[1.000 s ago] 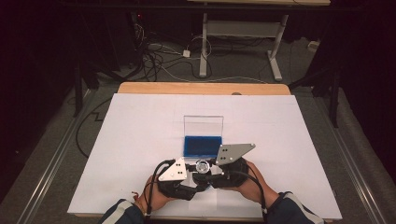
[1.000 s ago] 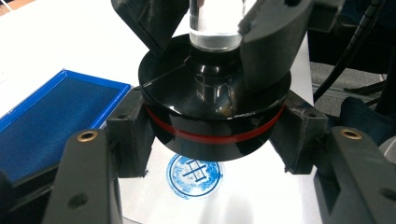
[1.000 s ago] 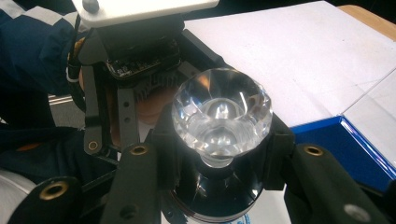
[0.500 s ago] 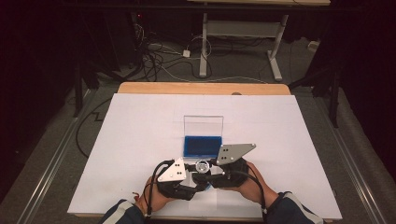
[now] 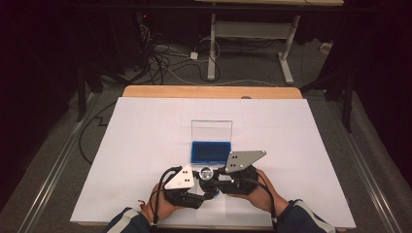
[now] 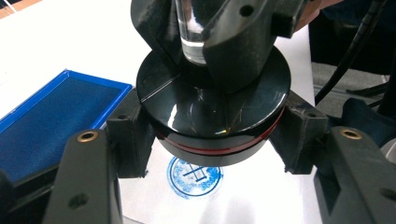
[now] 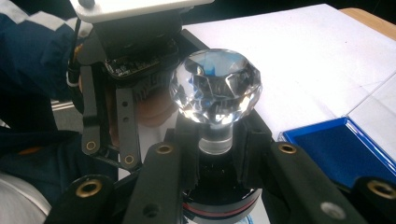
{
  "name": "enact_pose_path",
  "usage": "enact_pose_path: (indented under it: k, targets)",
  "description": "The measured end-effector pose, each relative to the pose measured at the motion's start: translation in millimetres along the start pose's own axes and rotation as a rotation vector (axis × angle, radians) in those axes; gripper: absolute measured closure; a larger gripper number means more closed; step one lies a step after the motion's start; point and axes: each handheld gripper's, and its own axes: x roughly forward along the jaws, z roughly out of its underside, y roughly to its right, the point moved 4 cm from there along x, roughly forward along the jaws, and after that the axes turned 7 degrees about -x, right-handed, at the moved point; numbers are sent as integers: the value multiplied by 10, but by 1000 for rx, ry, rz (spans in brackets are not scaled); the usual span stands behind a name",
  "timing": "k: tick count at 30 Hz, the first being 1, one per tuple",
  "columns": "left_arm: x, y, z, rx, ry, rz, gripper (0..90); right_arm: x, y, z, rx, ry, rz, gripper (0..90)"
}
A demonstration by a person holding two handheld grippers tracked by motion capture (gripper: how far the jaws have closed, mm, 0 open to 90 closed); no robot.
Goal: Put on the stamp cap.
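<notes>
A person is sitting at a table covered with a white sheet [image 5: 145, 145], holding a two-jaw gripper in each hand over the near middle of it. Between the two grippers is a round stamp [image 6: 212, 112]: a glossy black disc with a thin red band under its edge, a clear neck and a faceted crystal knob [image 7: 215, 86] on top.

The left gripper [image 6: 212, 140] is clamping the black disc from both sides, its jaws pressing on the rim. In that gripper's view the stamp is hanging just above the paper, apart from it, and directly below it a round blue print [image 6: 195, 177] is lying on the sheet; the mark inside the ring is too blurred to read.

The right gripper [image 7: 215, 147] is reaching in from the opposite side, and its jaws have just been closing. They are now sitting tight around the clear neck, right under the crystal knob, so both grippers are holding the same stamp at once. In the high view the knob [image 5: 206, 172] is glinting between the left gripper [image 5: 187, 182] and the right gripper [image 5: 228, 177], whose bodies are nearly touching.

Just beyond the grippers an open ink-pad case [image 5: 210, 151] is resting on the sheet, its blue pad facing up and its clear lid [image 5: 211, 130] appearing to stand upright at the far edge. In the right gripper view the person's dark sleeve [image 7: 32, 51] is showing behind the left gripper.
</notes>
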Motion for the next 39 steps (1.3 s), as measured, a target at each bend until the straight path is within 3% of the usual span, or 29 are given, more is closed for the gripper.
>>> enact_pose_path:
  k: [8,18,39]
  targets:
    - [-8,-2,-5,7,-7,-12,363,11,-16,9,-36,-2,18,746]
    - [-22,8,-31,13,-25,-24,364,-2,-20,9,-29,10,18,749]
    - [-36,-7,-33,-42,-3,24,365,-3,-19,31,-16,42,13,751]
